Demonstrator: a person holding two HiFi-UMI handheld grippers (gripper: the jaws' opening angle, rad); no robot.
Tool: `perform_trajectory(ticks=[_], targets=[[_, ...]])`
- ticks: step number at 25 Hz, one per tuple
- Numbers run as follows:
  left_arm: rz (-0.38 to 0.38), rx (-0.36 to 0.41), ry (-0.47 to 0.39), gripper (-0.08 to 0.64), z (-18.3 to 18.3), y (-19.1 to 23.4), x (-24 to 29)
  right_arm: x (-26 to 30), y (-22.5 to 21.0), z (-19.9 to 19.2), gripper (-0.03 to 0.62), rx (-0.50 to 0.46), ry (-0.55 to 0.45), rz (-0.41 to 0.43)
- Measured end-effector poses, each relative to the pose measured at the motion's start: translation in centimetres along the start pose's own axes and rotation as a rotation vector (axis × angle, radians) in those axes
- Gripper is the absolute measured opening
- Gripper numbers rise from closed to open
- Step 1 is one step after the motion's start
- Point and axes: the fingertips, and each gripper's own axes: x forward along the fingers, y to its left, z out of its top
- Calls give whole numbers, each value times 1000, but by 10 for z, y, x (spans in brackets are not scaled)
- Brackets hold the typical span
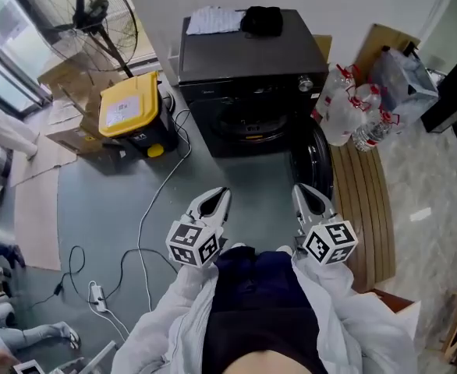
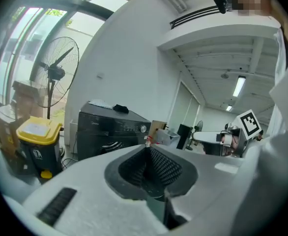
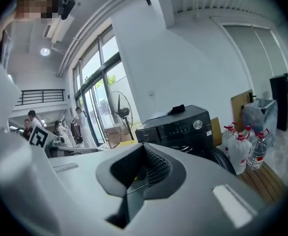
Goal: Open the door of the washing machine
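**Front-loading washer, door swung out.** The washing machine (image 1: 248, 61) stands against the far wall. Its round door (image 1: 316, 160) hangs open at the right side of the picture, edge-on to the head view, and leaves the drum opening (image 1: 248, 123) uncovered. The opening step therefore appears complete.

The left gripper (image 1: 217, 199) and the right gripper (image 1: 308, 195) are held side by side near the person's chest, well apart from the machine. The jaws of each are pressed together with nothing between them.

To finish well, keep both tools clear of the door's rim so that it is not nudged back toward the opening. If a wider swing is wanted, a light push on the door's inner face with closed jaws would probably serve better than a fresh pinch.

The water bottles (image 1: 345, 111) stand just beside the door and may stop or be struck by further travel. A cable (image 1: 154, 201) trails on the floor at left, near a yellow-lidded bin (image 1: 131, 107).
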Motion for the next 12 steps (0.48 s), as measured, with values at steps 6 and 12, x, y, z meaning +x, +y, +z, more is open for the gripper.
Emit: perform_trajectory(ticks=[6, 12], targets=[[26, 25, 7, -2, -18, 16, -33, -12, 26, -35, 9, -26, 39, -21], [-6, 22, 21, -2, -35, 21, -44, -25, 34, -55, 9, -17, 49, -61]])
